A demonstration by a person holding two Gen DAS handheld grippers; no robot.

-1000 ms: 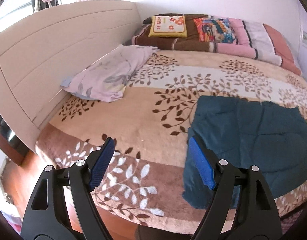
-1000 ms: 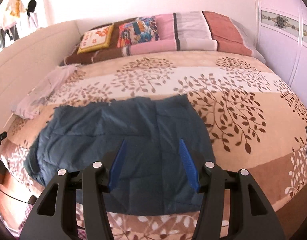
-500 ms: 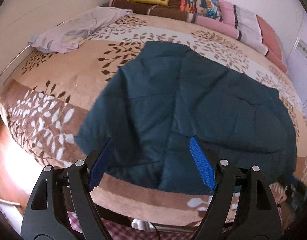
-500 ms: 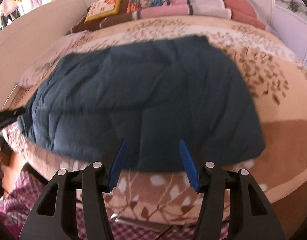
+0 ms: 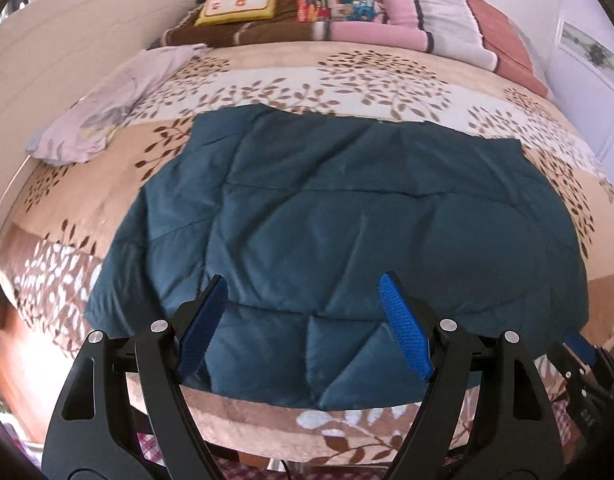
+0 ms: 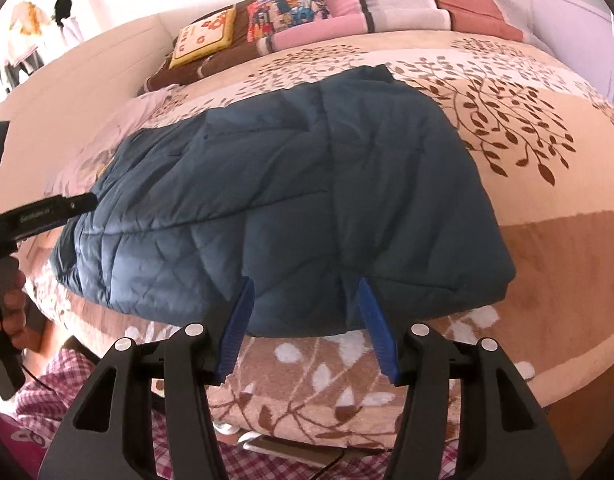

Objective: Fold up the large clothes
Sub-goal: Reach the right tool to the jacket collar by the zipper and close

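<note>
Teal quilted jacket (image 5: pixel 347 240) is now lying centred; both claws, left claw (image 5: pixel 303 328) and right claw (image 6: pixel 307 328), are closing in wide open, readying the first grasp.

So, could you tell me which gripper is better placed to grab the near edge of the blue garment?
Probably the right gripper: its open fingers straddle the blue garment's near hem. The left gripper, also open, hovers over the padded middle.

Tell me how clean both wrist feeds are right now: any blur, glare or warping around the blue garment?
Left wrist: blue garment sharp and evenly lit, pillows at the far edge slightly smeared, fisheye bulges the bed. Right wrist: top-left corner by the hanging clothes blown out white, garment's near-left part has a pale sheen, both grippers crisp.
</note>
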